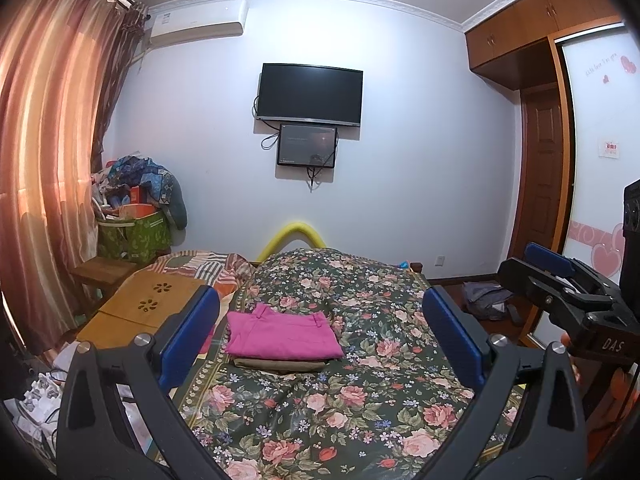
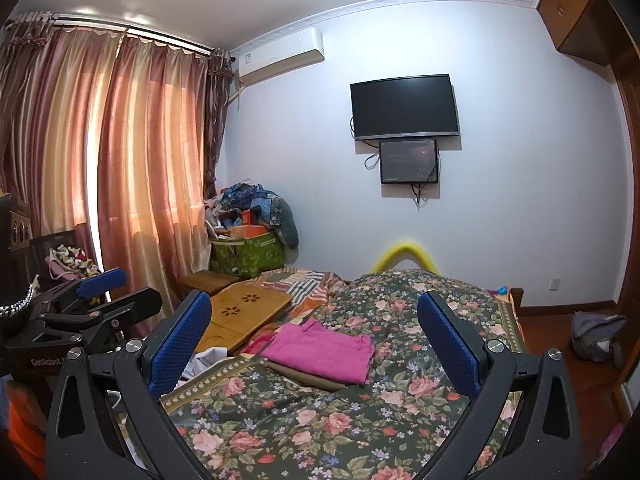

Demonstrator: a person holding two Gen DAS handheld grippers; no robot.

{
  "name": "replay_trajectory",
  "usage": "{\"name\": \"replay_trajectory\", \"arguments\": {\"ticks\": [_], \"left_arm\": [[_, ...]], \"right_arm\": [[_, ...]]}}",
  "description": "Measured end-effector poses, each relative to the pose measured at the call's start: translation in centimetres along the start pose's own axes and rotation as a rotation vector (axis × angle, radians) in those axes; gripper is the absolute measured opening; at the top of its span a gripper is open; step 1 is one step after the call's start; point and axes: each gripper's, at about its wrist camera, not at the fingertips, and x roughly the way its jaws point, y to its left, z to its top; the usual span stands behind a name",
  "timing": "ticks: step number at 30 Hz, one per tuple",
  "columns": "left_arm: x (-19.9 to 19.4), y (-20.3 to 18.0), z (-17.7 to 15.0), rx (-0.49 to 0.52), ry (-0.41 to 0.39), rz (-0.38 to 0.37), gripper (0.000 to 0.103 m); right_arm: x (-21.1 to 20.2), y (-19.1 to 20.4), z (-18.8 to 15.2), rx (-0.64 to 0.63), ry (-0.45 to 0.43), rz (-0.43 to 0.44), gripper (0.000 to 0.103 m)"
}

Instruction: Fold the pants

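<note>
Folded pink pants (image 1: 282, 332) lie on top of a folded olive-brown garment (image 1: 280, 363) on the floral bed cover (image 1: 340, 420). The stack also shows in the right wrist view, pink pants (image 2: 320, 349) over the olive garment (image 2: 304, 376). My left gripper (image 1: 320, 324) is open and empty, held above the bed short of the stack. My right gripper (image 2: 314, 332) is open and empty, also back from the stack. The right gripper shows at the right of the left wrist view (image 1: 560, 280); the left gripper shows at the left of the right wrist view (image 2: 92, 296).
A wooden lap table (image 1: 148, 308) lies on the bed's left side next to a striped quilt (image 1: 212, 264). A green bin of clothes (image 1: 136, 236) stands by the curtain (image 1: 48, 160). A grey bag (image 1: 486, 300) lies on the floor at right. A TV (image 1: 310, 94) hangs on the far wall.
</note>
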Motion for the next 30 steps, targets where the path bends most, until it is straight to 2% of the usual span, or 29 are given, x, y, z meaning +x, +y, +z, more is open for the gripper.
{"name": "replay_trajectory", "arguments": {"ticks": [10,30], "left_arm": [[0.09,-0.01,-0.06,-0.001,0.006,-0.037,0.103],[0.54,-0.3,-0.52,-0.011,0.027,-0.038,0.103]], "right_arm": [[-0.01,-0.03,-0.01,-0.016,-0.017,-0.018,0.102],[0.03,-0.62,-0.21,0.0,-0.011,-0.014,0.102]]}}
